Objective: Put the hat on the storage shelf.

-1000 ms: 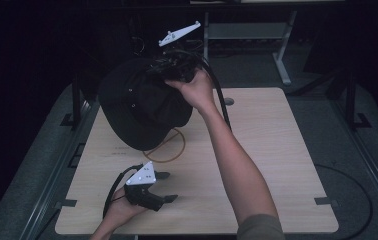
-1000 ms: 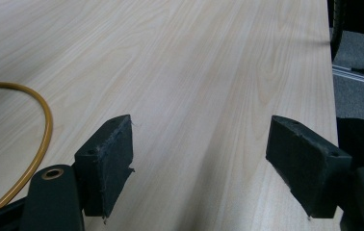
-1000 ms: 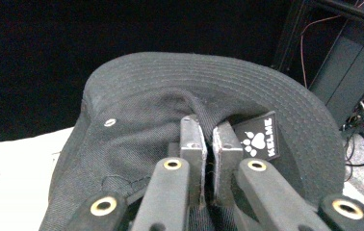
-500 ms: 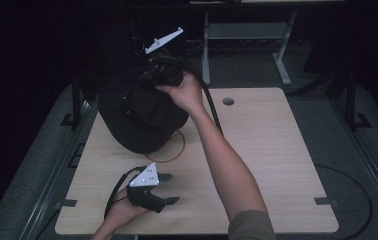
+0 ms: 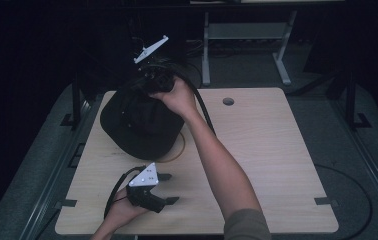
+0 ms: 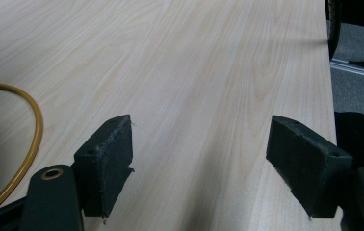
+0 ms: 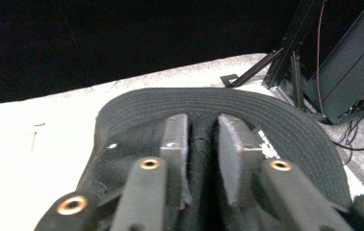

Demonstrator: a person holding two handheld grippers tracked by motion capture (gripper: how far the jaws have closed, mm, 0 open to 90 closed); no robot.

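Observation:
A black cap [image 5: 139,125] rests on the wooden table [image 5: 272,150] at the back left, crown toward me. My right gripper [image 5: 147,87] is at the cap's far top edge, held by a hand. In the right gripper view my right gripper [image 7: 203,132] has a fold of the cap's fabric [image 7: 203,159] between its pads, with the stitched brim [image 7: 291,125] beyond. Its jaws have just been opening and stand a little apart. My left gripper [image 5: 172,188] lies near the front edge, open, with only bare wood between its jaws [image 6: 199,159].
A thin yellow ring [image 5: 178,149] lies on the table partly under the cap; its arc [image 6: 33,130] is left of the left jaws. A round hole [image 5: 228,101] is in the tabletop at the back. Dark stands and cables are behind the table.
The right hand has carried the cap to the left and down onto the table. The left gripper has stayed where it was.

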